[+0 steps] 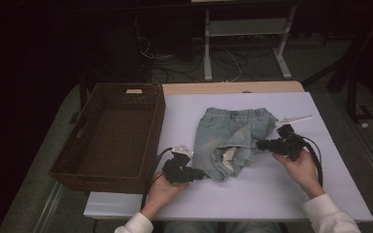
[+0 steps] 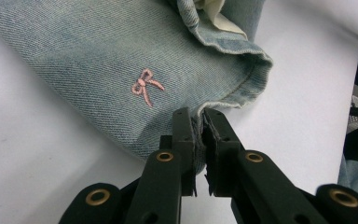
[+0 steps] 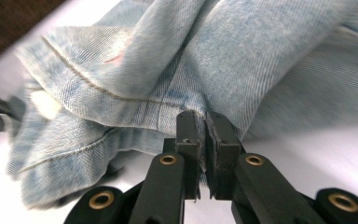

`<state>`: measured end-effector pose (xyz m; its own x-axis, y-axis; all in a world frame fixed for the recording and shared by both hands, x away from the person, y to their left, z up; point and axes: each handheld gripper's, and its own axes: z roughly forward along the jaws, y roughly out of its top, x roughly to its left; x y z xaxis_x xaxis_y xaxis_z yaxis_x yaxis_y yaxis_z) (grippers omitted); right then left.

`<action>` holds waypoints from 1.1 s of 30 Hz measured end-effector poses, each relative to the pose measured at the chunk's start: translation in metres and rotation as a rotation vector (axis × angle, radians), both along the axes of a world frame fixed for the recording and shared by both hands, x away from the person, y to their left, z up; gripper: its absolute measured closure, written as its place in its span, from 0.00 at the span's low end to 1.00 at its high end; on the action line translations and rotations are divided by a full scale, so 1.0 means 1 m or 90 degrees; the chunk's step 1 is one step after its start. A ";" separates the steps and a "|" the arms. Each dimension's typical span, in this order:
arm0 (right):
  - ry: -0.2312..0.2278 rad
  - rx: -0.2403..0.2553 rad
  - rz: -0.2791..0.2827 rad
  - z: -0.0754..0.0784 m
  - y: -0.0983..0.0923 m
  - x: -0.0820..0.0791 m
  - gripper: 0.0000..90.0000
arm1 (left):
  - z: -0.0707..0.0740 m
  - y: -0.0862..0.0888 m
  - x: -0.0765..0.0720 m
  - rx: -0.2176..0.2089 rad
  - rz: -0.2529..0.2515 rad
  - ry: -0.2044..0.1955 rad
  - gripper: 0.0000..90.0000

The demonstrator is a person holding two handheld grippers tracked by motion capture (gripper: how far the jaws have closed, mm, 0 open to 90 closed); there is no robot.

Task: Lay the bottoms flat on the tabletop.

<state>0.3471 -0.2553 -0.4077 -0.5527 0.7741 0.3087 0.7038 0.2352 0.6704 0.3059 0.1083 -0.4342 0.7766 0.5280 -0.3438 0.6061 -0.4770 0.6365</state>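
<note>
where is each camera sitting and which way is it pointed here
High view: above the person's side, looking forward and down on the white table; both forearms and hands show, plus a brown wicker basket.
Left gripper view: on the left tool, looking along its jaws, shut on the hem of the light blue denim shorts.
Right gripper view: on the right tool, jaws shut on a fold of the shorts.
Shared: all three show the shorts on the table.

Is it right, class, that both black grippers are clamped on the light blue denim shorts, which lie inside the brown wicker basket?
Not quite. Both the left gripper and right gripper do clamp the light blue denim shorts, but the high view shows them lying on the white table, beside the brown wicker basket.
</note>
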 end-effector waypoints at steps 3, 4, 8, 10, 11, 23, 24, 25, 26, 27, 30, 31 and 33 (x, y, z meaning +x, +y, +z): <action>0.007 0.026 -0.015 0.004 -0.017 -0.015 0.94 | 0.002 0.001 -0.001 -0.004 0.002 -0.003 0.92; 0.009 0.031 -0.017 0.005 -0.021 -0.019 0.94 | 0.003 0.002 -0.002 -0.006 0.002 -0.006 0.92; 0.018 0.049 -0.035 0.006 -0.041 -0.038 0.94 | 0.006 0.007 -0.003 -0.014 0.013 -0.007 0.92; 0.025 0.042 -0.044 0.004 -0.050 -0.048 0.94 | 0.007 0.009 -0.003 -0.016 0.018 -0.009 0.92; 0.032 0.038 -0.048 0.002 -0.053 -0.052 0.94 | 0.007 0.011 -0.003 -0.016 0.019 -0.009 0.92; 0.080 0.040 -0.091 -0.009 -0.090 -0.094 0.93 | 0.013 0.020 -0.008 -0.023 0.039 -0.022 0.92; 0.088 0.030 -0.094 -0.012 -0.092 -0.096 0.93 | 0.013 0.019 -0.008 -0.019 0.040 -0.021 0.92; 0.098 0.019 -0.097 -0.015 -0.093 -0.098 0.93 | 0.012 0.018 -0.008 -0.014 0.039 -0.021 0.92; 0.107 0.013 -0.100 -0.018 -0.094 -0.099 0.92 | 0.012 0.018 -0.009 -0.010 0.039 -0.020 0.92; 0.118 0.014 -0.103 -0.020 -0.096 -0.099 0.92 | 0.011 0.018 -0.009 -0.006 0.039 -0.020 0.92; 0.146 0.004 -0.106 -0.027 -0.096 -0.097 0.91 | 0.010 0.017 -0.009 -0.001 0.037 -0.016 0.92; 0.148 -0.004 -0.106 -0.028 -0.095 -0.096 0.90 | 0.009 0.017 -0.009 0.001 0.036 -0.016 0.92; 0.140 -0.006 -0.103 -0.026 -0.095 -0.097 0.84 | 0.008 0.016 -0.009 0.003 0.036 -0.015 0.92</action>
<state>0.2502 -0.3502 -0.4336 -0.3426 0.8500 0.4003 0.8608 0.1133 0.4962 0.2969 0.1245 -0.4259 0.7535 0.5728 -0.3227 0.6167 -0.4459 0.6488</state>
